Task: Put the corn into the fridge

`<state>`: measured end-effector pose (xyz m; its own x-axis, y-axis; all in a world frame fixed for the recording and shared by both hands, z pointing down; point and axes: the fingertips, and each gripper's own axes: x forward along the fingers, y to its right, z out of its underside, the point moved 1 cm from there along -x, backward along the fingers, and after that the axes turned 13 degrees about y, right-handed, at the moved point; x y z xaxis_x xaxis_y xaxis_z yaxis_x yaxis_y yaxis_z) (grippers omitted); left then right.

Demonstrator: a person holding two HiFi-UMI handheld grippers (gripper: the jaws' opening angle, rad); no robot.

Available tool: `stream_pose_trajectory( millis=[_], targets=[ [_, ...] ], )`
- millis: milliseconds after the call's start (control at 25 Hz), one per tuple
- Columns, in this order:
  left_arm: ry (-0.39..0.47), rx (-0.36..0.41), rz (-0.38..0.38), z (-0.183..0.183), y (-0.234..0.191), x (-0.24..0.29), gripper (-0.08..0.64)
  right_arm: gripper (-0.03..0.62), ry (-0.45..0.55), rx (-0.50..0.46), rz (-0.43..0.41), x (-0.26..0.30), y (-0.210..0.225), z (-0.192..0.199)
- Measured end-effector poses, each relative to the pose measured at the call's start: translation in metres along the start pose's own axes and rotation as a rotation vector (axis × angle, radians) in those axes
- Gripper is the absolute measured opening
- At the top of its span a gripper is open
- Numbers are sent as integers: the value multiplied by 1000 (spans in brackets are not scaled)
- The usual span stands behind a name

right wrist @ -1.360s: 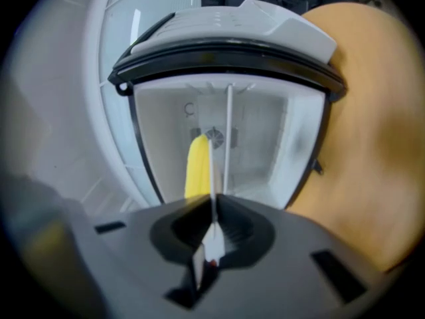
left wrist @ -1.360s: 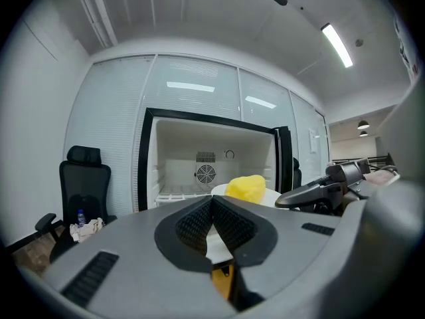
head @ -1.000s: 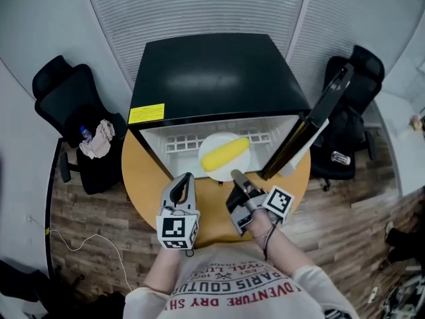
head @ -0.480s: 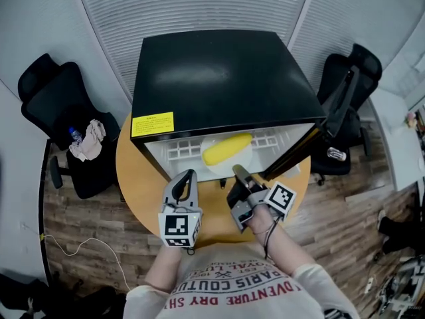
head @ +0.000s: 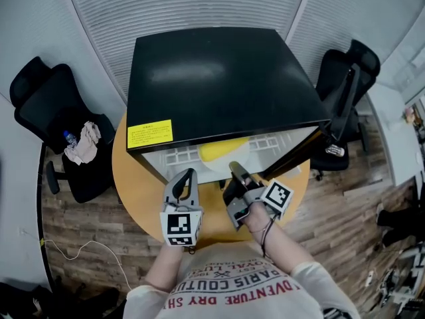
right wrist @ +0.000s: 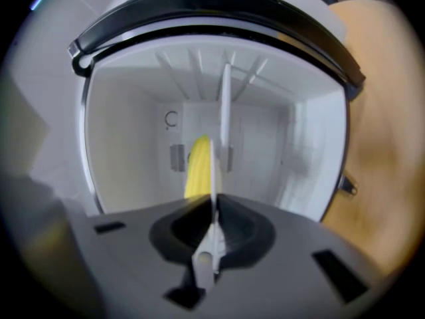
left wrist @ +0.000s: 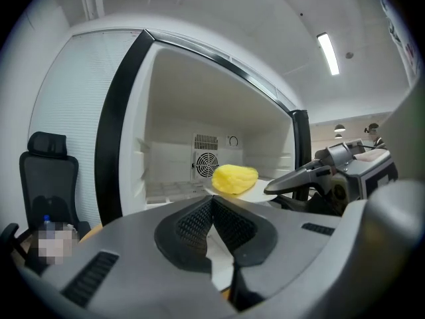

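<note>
— Right gripper (head: 233, 168) clamped on that white plate (right wrist: 225, 111)?
— Yes, on its rim. Corn (right wrist: 198, 165) lies on it, just ahead, inside the fridge (head: 212, 72), deeper than a second ago. Left gripper (head: 187, 174) beside it is closed, empty. Round wooden table (head: 136, 185) underneath, office chair (head: 46, 111) further left.

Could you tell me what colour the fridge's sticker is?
The sticker is yellow; head view shows it best.

The corn (left wrist: 235, 179), a bright yellow cob, lies on its side on a white plate (head: 222, 167) just inside the fridge (head: 212, 78). The fridge is small and black with a white interior. It stands on a round wooden worktop (head: 133, 185), its door (head: 345, 105) swung open at the right.
</note>
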<state>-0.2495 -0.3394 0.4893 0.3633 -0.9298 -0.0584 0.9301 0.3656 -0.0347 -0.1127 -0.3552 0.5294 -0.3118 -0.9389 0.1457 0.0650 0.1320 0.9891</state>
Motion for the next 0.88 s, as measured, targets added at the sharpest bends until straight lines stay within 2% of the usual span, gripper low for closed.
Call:
stream_pose_trajectory(
  millis=[240,880],
  targets=[
    [-37,-26,-2,13,-1,3,32,52,12,17,-8,11,-3,1],
    [-53,-24,-14,19,-3,9,32,63,44,2,-40,25,-3,3]
  ],
)
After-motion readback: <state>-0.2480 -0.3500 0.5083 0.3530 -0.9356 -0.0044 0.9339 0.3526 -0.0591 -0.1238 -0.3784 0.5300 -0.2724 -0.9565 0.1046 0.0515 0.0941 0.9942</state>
